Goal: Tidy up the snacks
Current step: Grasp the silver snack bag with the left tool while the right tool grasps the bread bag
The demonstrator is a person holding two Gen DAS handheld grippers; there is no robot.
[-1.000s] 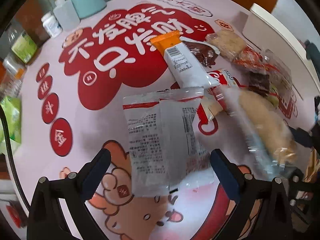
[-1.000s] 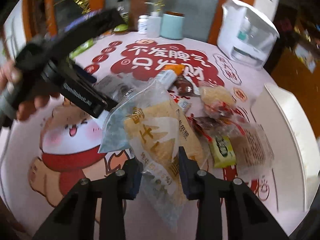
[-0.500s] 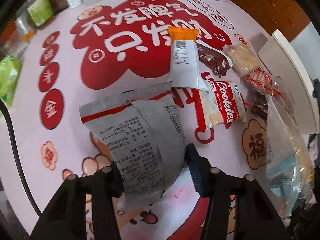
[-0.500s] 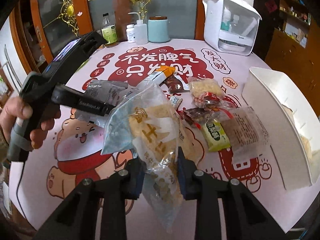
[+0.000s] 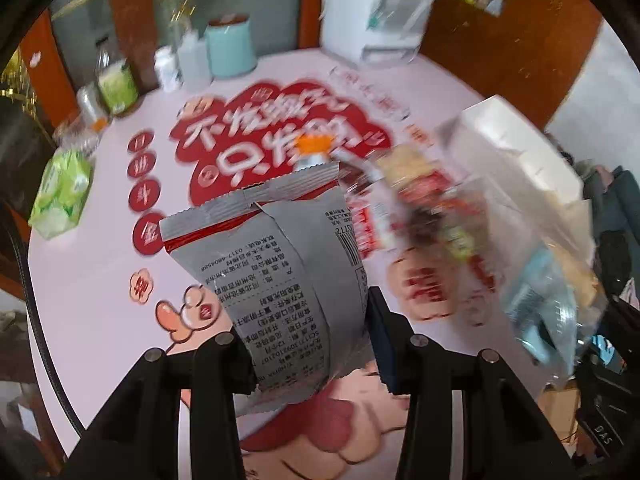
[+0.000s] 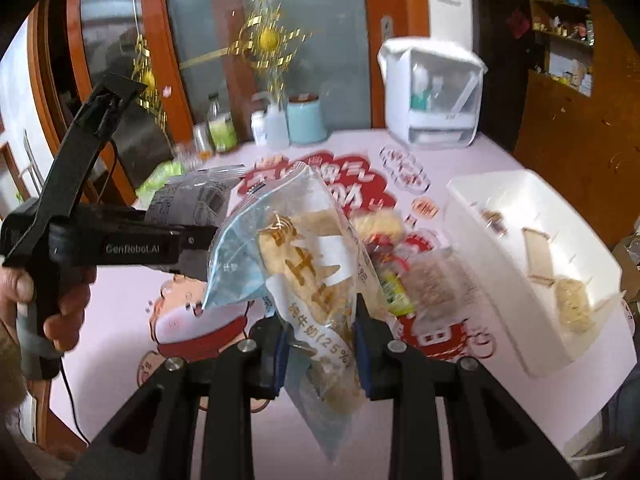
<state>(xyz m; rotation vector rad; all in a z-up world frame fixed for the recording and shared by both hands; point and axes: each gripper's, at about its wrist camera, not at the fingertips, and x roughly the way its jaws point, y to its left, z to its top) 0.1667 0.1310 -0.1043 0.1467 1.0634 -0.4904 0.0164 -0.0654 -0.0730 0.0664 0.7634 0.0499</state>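
Grey packet (image 5: 280, 280) between closing left jaws; right jaws clamp "纯牛奶(25%)" bag (image 6: 316, 280); "GenRobot.AI" handle.

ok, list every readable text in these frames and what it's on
"GenRobot.AI": side of the left gripper.
"纯牛奶(25%": clear snack bag in the right gripper.
"0317-4804588": back of the grey packet in the left gripper; its other print is too small to read.
"DAS": black gear at the frame edge.
Tablecloth characters: blurred.
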